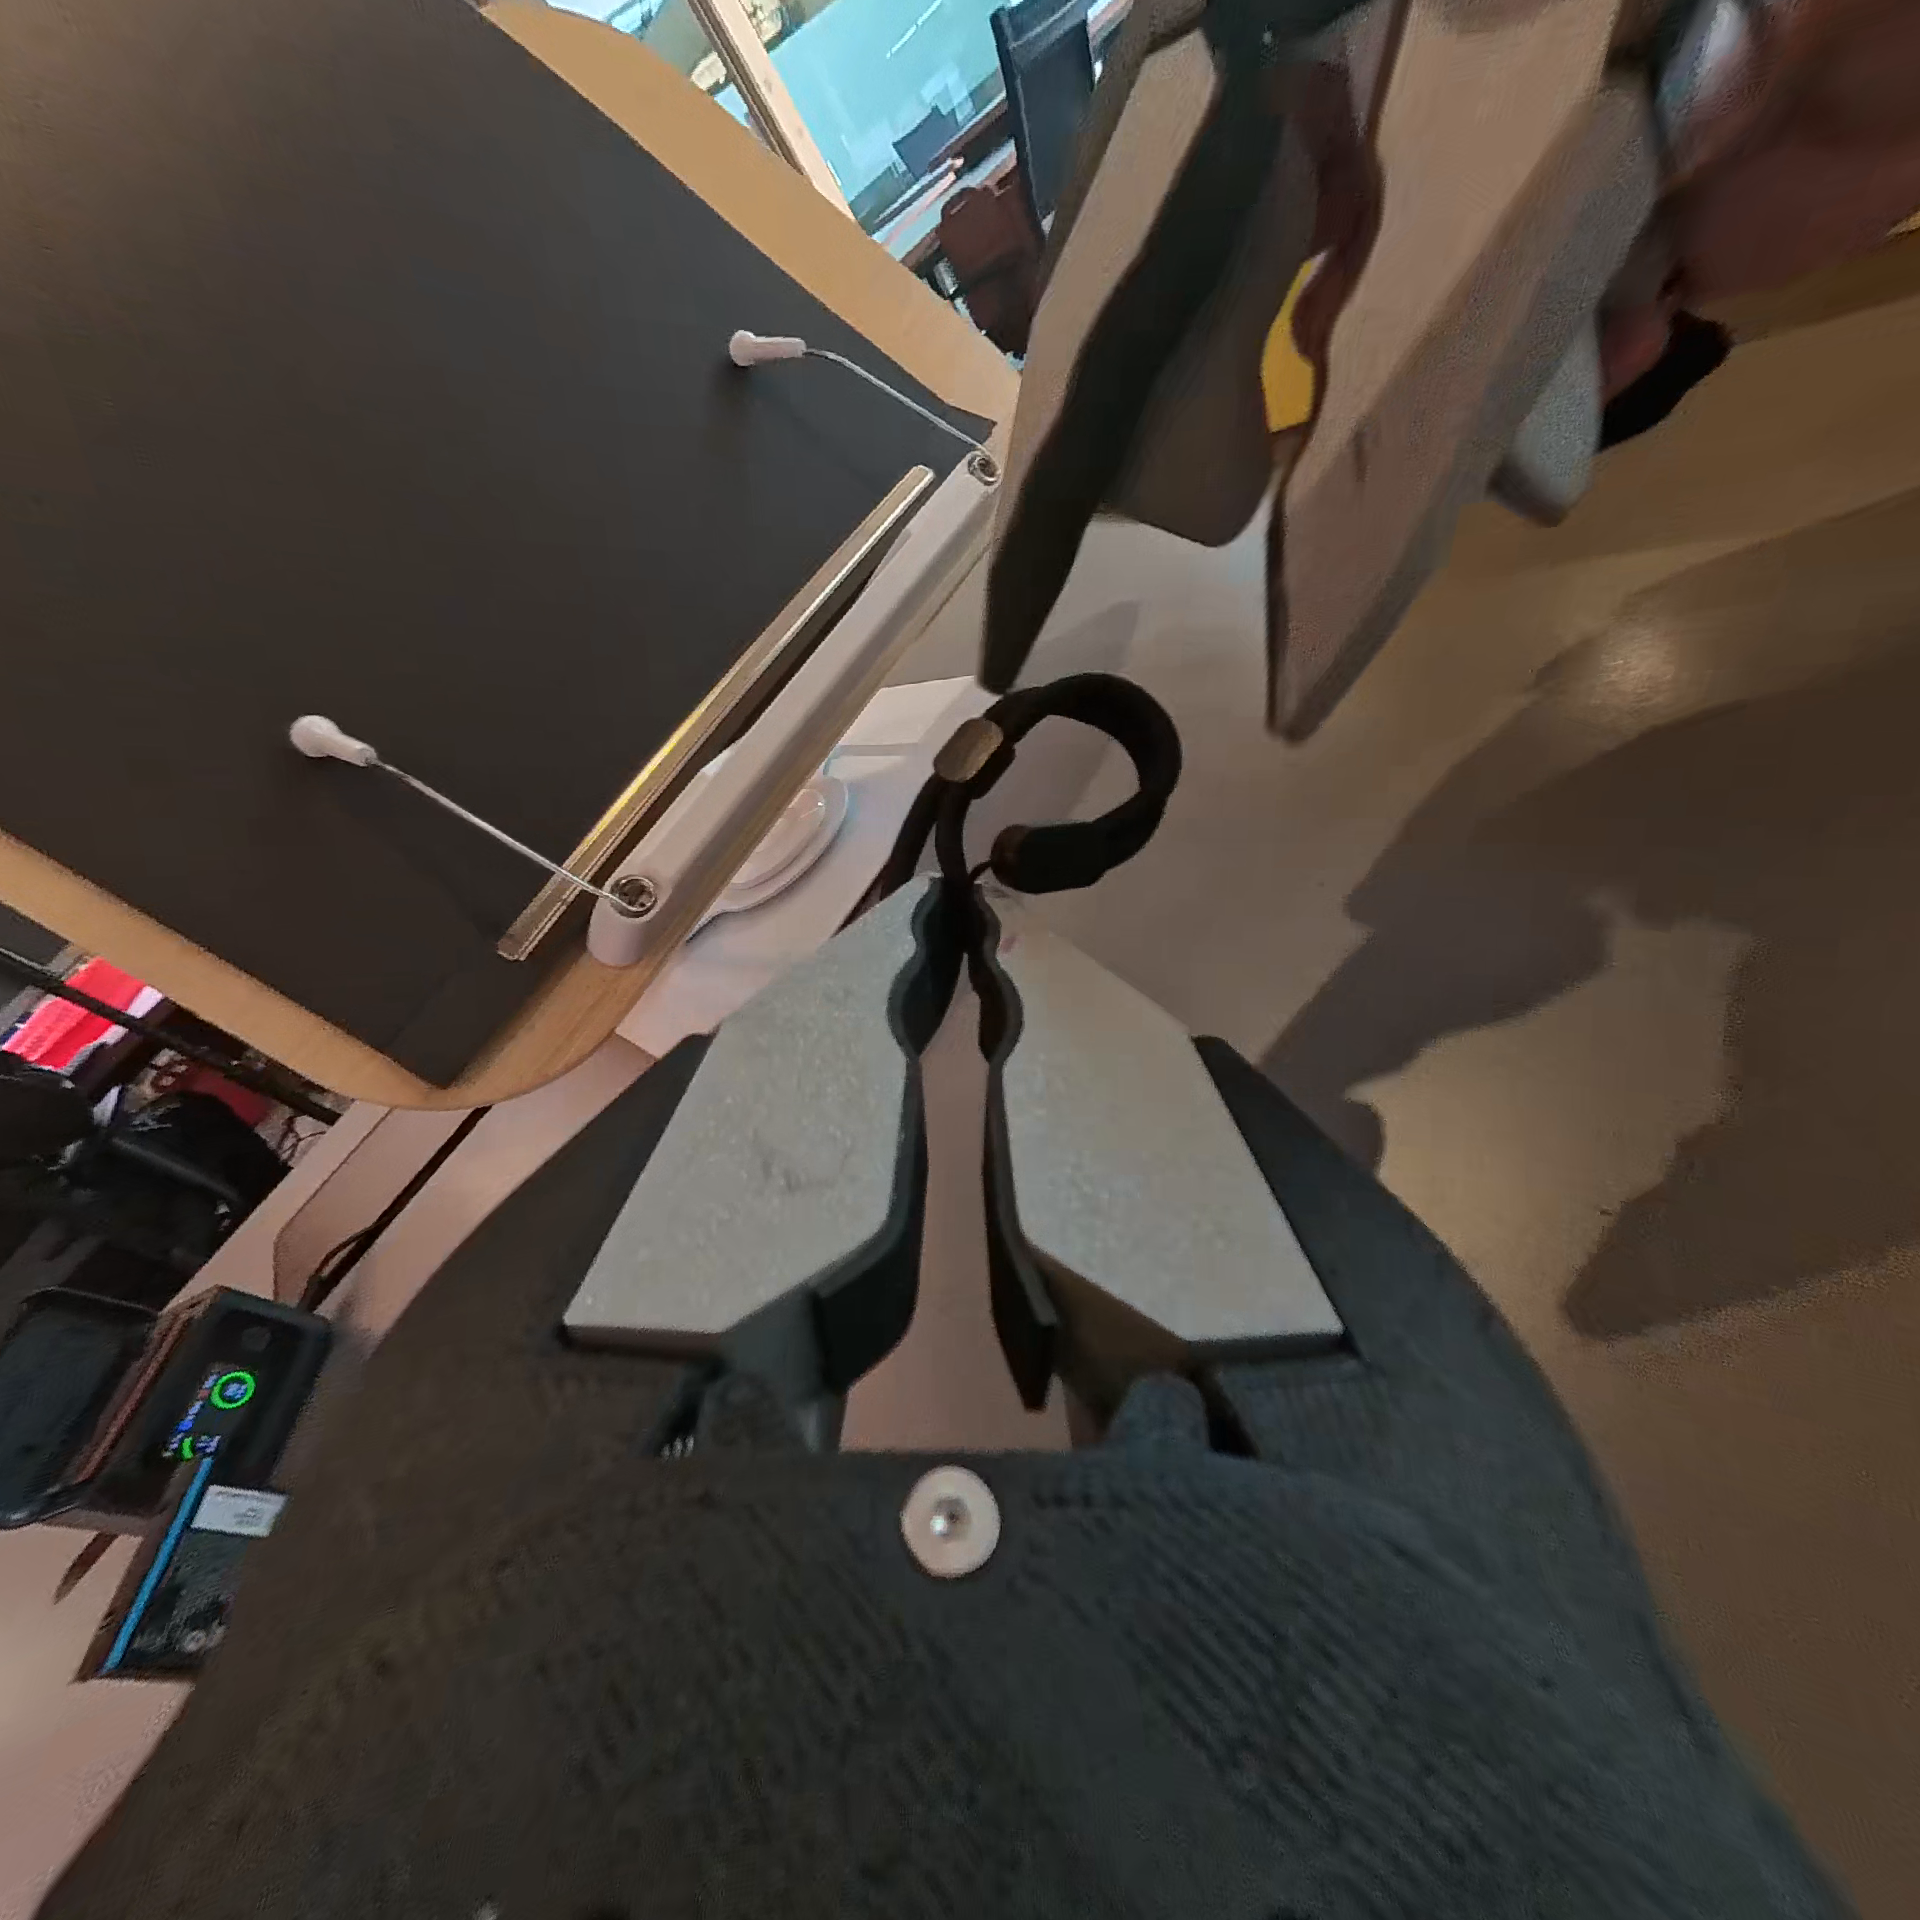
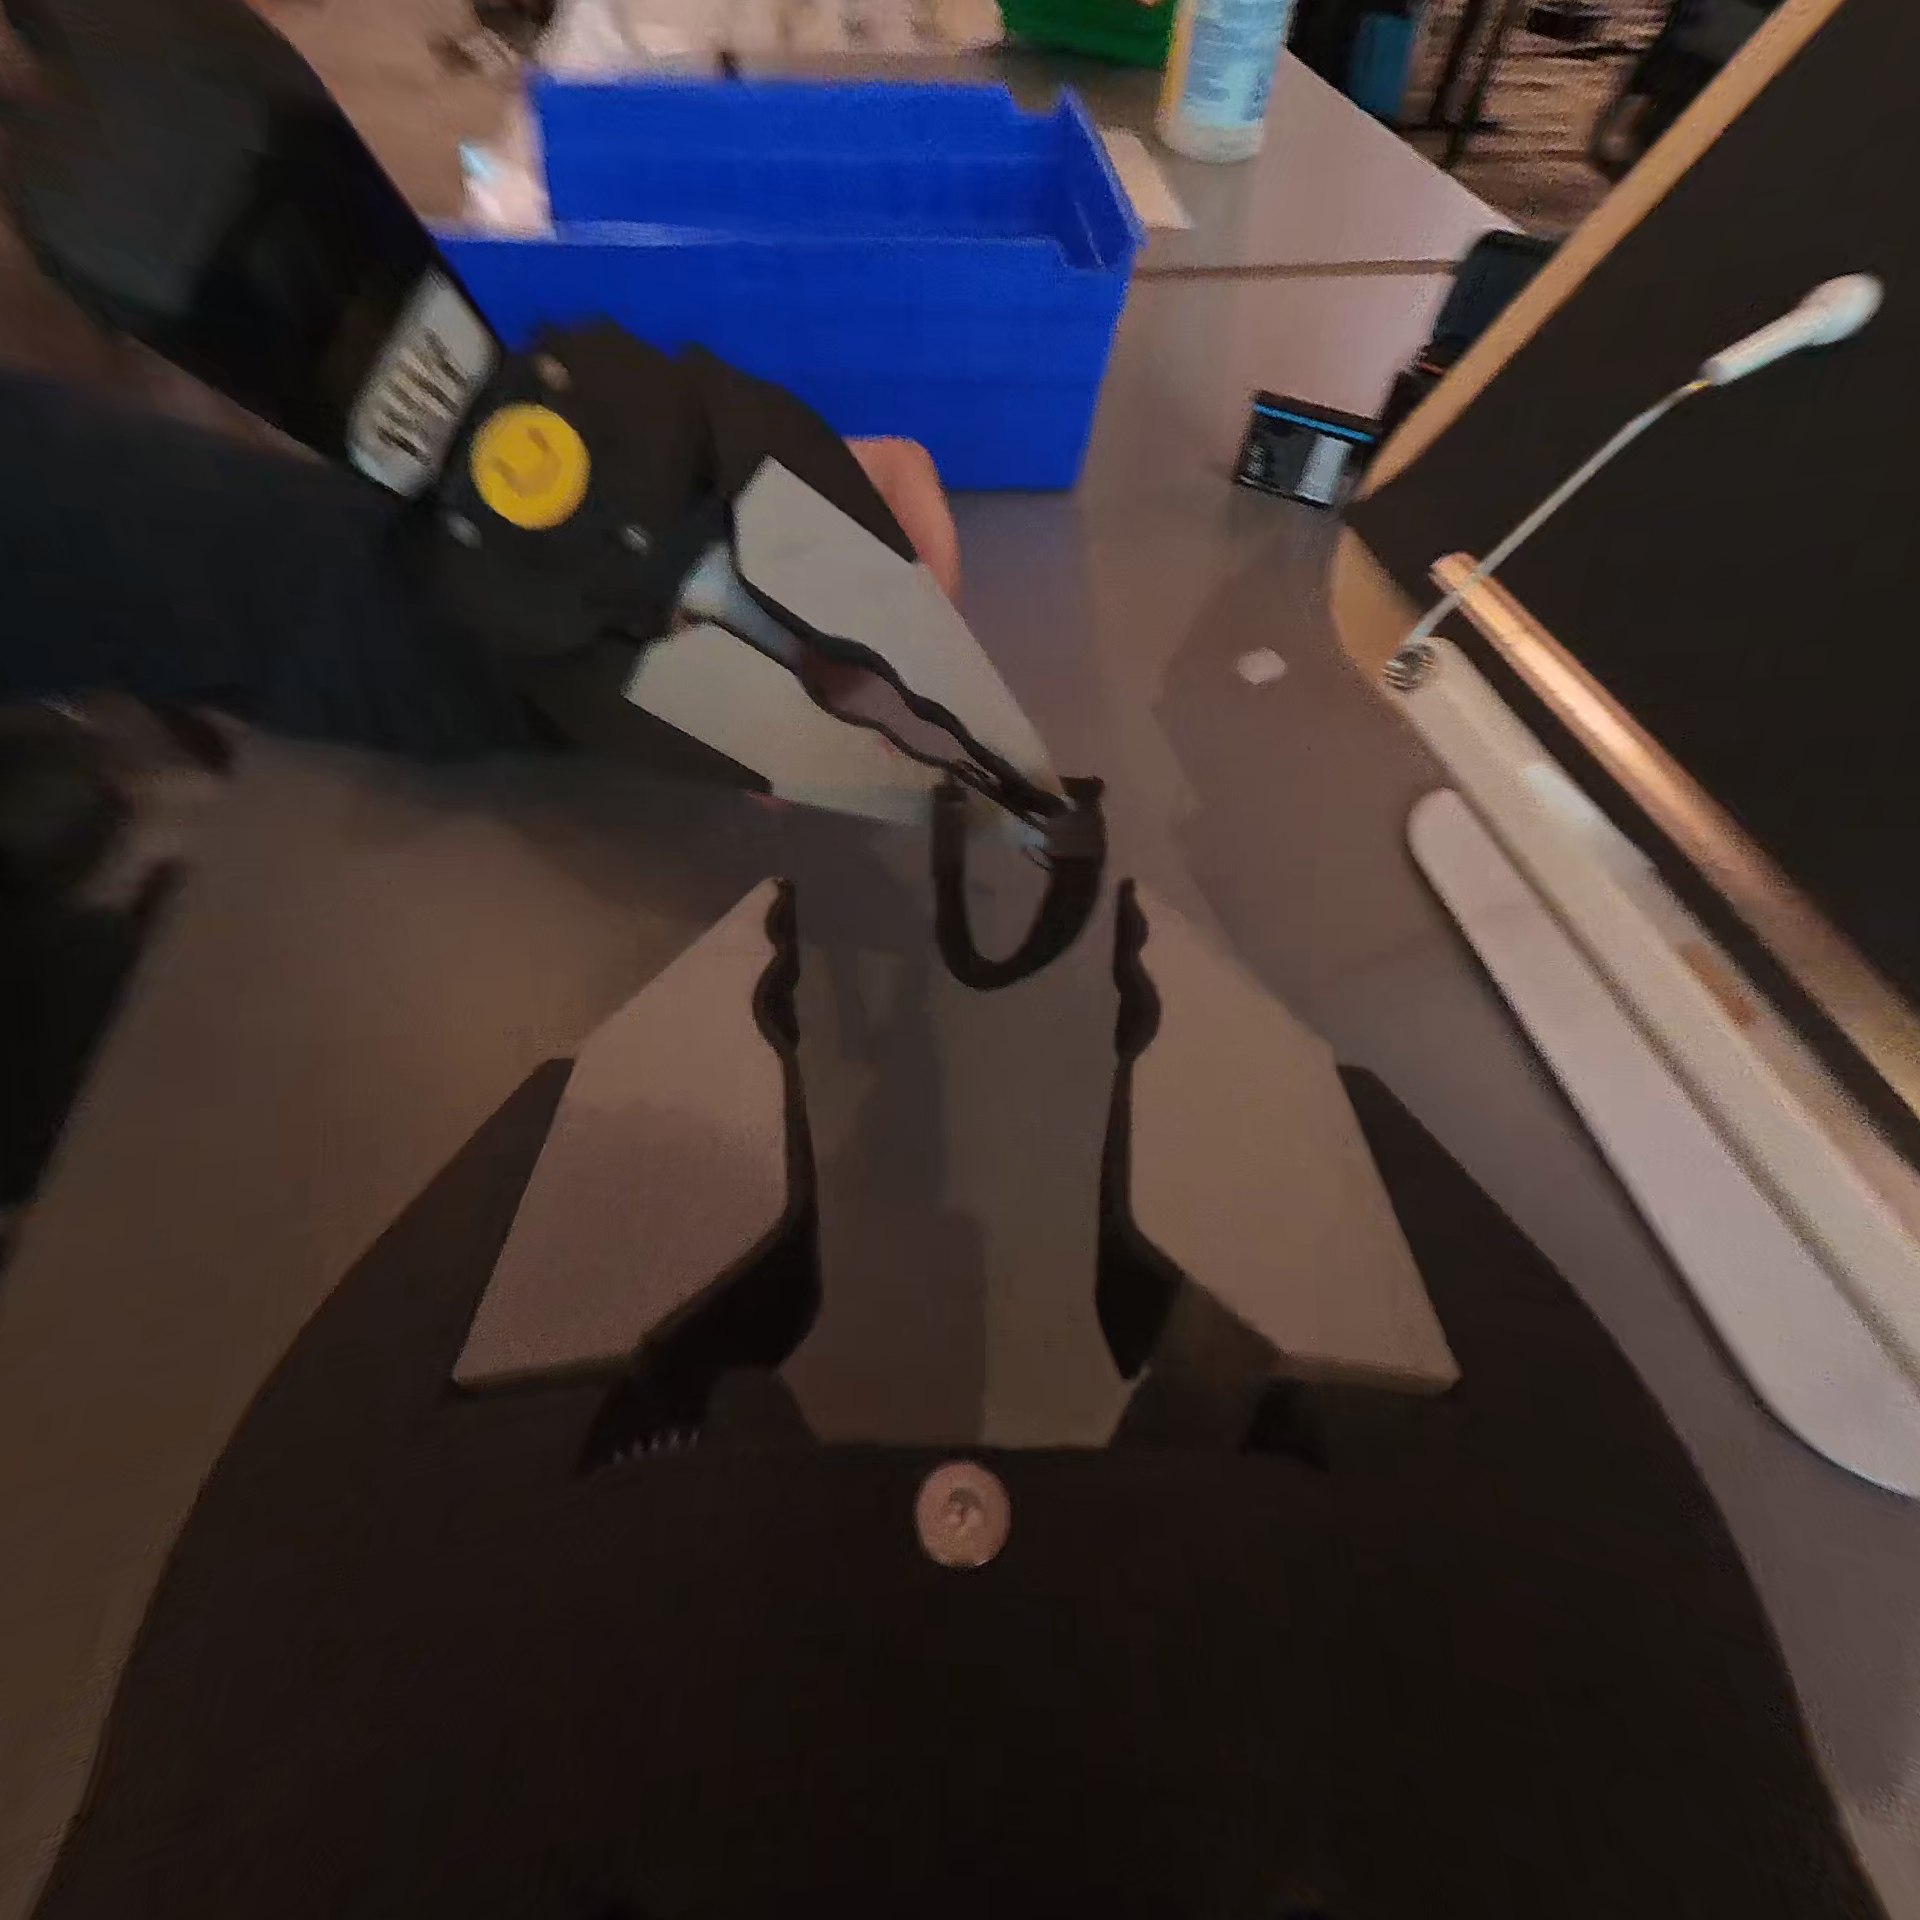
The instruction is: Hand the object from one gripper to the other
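A black cord loop (image 1: 1138,774) with a small brown bead (image 1: 974,750) sticks out of my left gripper (image 1: 966,896), which is shut on the cord's ends. My right gripper (image 1: 1143,691) comes in from above, open, with one finger on each side of the loop's top, not touching it. In the right wrist view the right gripper (image 2: 958,909) is open and the loop (image 2: 982,951) hangs between its fingertips. The left gripper (image 2: 1044,800) reaches in from the left there, held by a person's sleeved arm (image 2: 208,592).
A blue bin (image 2: 831,312) stands behind the left gripper on the grey table (image 2: 1195,582). A black board with a wooden rim (image 1: 364,468) stands on a white base (image 2: 1662,1091) to the side. A small lit device (image 1: 213,1423) and a pale bottle (image 2: 1216,73) are on the table. Some 4 cm of space lies between my two pairs of fingers.
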`<state>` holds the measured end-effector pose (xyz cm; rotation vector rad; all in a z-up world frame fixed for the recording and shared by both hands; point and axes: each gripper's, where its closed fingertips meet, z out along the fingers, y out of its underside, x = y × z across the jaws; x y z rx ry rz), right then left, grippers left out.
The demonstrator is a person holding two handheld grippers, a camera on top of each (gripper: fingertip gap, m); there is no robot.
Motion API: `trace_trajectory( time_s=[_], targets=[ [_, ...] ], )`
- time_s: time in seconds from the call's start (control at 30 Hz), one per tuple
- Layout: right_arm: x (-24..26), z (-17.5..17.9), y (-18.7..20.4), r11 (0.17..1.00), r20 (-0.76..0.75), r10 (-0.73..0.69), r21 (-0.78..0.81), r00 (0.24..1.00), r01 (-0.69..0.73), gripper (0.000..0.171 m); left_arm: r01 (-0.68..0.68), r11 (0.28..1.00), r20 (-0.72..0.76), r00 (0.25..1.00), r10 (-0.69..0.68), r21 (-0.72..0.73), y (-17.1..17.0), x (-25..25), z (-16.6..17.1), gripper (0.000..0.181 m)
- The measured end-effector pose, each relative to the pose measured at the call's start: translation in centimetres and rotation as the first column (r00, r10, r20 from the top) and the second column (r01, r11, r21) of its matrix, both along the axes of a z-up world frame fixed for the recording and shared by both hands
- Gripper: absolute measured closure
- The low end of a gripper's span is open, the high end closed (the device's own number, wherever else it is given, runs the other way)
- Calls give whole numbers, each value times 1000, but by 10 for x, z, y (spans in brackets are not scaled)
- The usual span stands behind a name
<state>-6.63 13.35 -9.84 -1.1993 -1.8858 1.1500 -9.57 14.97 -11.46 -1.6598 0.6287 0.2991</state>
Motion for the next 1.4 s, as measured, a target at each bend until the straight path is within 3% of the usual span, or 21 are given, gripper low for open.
trace_trajectory(
  time_s=[0.13, 0.17, 0.2, 0.23, 0.27, 0.4, 0.5, 0.67, 0.9, 1.0, 1.17, 1.27, 1.4],
  targets=[
    [-12, -16, 4, 981, 11, -70, 182, 997, 67, 103, 70, 997, 39, 997, -69, -17, -3, 12, -1, 181],
    [-13, -21, 2, 974, 22, -70, 217, 997, 64, 114, 83, 996, 39, 996, -82, -27, -4, 15, -3, 181],
    [-14, -25, 5, 961, 30, -86, 265, 996, 75, 141, 95, 995, 41, 995, -94, -34, -5, 18, -4, 181],
    [-14, -28, 8, 948, 34, -103, 306, 994, 88, 156, 93, 995, 44, 995, -91, -40, -4, 18, -5, 181],
    [-14, -28, 9, 945, 32, -108, 314, 994, 93, 156, 88, 995, 47, 995, -85, -47, -4, 18, -6, 181],
    [-14, -25, 29, 976, 74, -193, 113, 978, 184, 157, 83, 994, 83, 993, -78, -68, -3, 14, -10, 160],
    [-8, -18, 45, 963, 112, -222, -131, 969, 236, 157, 30, 998, 64, 998, -26, -60, 0, 4, -9, 152],
    [1, -7, 41, 831, 183, -112, -521, 977, 193, 157, -34, 998, -113, 993, 41, 61, 0, -2, 2, 155],
    [8, -21, 11, 773, 281, 77, -622, 957, 120, 157, 53, 987, -225, 974, -17, 153, -7, 20, 12, 152],
    [11, -30, 1, 805, 315, 118, -586, 942, 95, 156, 100, 984, -238, 969, -63, 145, -9, 31, 9, 151],
    [24, -46, -17, 894, 378, 193, -449, 905, -3, 156, 194, 981, -132, 973, -188, 29, -13, 45, -7, 154],
    [29, -50, -22, 904, 395, 222, -426, 891, -36, 156, 275, 959, -60, 958, -279, -68, -19, 56, -22, 163],
    [36, -53, -27, 922, 410, 248, -378, 878, -84, 156, 313, 945, -46, 947, -318, -94, -22, 60, -22, 179]
  ],
)
